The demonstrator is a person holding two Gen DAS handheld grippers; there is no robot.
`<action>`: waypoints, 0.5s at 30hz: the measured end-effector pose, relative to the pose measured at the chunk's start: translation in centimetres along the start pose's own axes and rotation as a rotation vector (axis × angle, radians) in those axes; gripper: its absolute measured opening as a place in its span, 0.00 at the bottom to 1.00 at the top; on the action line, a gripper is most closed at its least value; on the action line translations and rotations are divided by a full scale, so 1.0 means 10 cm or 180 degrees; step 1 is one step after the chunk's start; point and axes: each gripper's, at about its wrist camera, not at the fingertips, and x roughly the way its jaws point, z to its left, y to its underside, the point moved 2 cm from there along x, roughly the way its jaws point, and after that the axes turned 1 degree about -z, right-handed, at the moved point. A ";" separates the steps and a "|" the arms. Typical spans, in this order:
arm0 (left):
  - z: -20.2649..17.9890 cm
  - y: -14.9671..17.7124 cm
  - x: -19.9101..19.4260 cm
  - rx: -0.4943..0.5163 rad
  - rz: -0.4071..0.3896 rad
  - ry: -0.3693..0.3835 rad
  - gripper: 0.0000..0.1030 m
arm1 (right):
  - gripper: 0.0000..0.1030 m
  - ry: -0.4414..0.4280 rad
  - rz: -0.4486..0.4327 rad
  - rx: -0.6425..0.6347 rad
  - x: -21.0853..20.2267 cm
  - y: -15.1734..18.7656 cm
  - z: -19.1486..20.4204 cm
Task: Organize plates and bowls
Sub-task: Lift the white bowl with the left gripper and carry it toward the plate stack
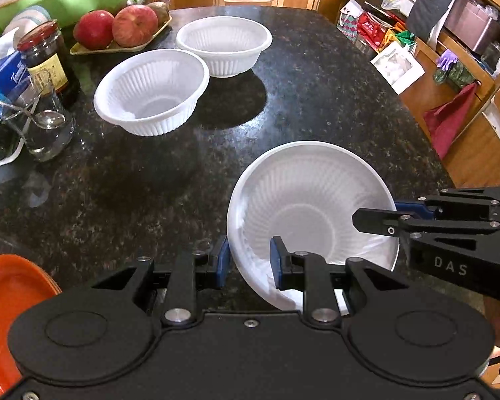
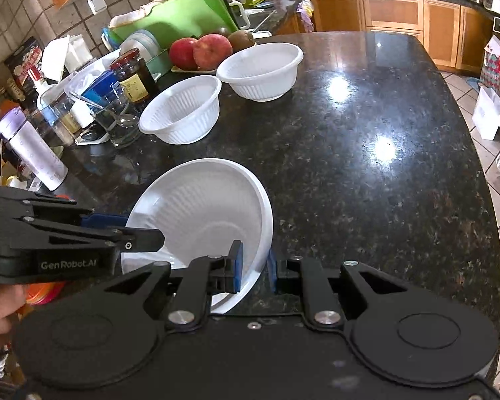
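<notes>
Both grippers pinch one white ribbed bowl (image 1: pixel 311 213) by its rim: the left gripper (image 1: pixel 250 260) narrow on the near-left edge, the right gripper (image 2: pixel 254 265) nearly closed on the opposite edge. Ahead of the jaws stand two more white bowls (image 1: pixel 151 91) (image 1: pixel 223 45), apart from each other. Beyond them sit a tray of apples (image 1: pixel 119 26), a dark jar (image 1: pixel 48 56) and a glass with a spoon (image 1: pixel 41 123). An orange plate (image 1: pixel 6 303) lies left of the left jaws. The black granite counter (image 2: pixel 366 173) is bare to the right, up to its curved edge.
</notes>
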 end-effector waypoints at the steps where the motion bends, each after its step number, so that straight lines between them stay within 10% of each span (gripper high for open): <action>1: 0.00 0.00 0.01 0.0007 -0.0010 0.0000 0.32 | 0.18 0.0008 0.0002 0.0015 0.01 0.00 0.00; 15: 0.08 0.02 -0.13 -0.0006 -0.0250 -0.0095 0.52 | 0.40 0.0320 -0.0398 -0.0023 -0.16 -0.04 -0.03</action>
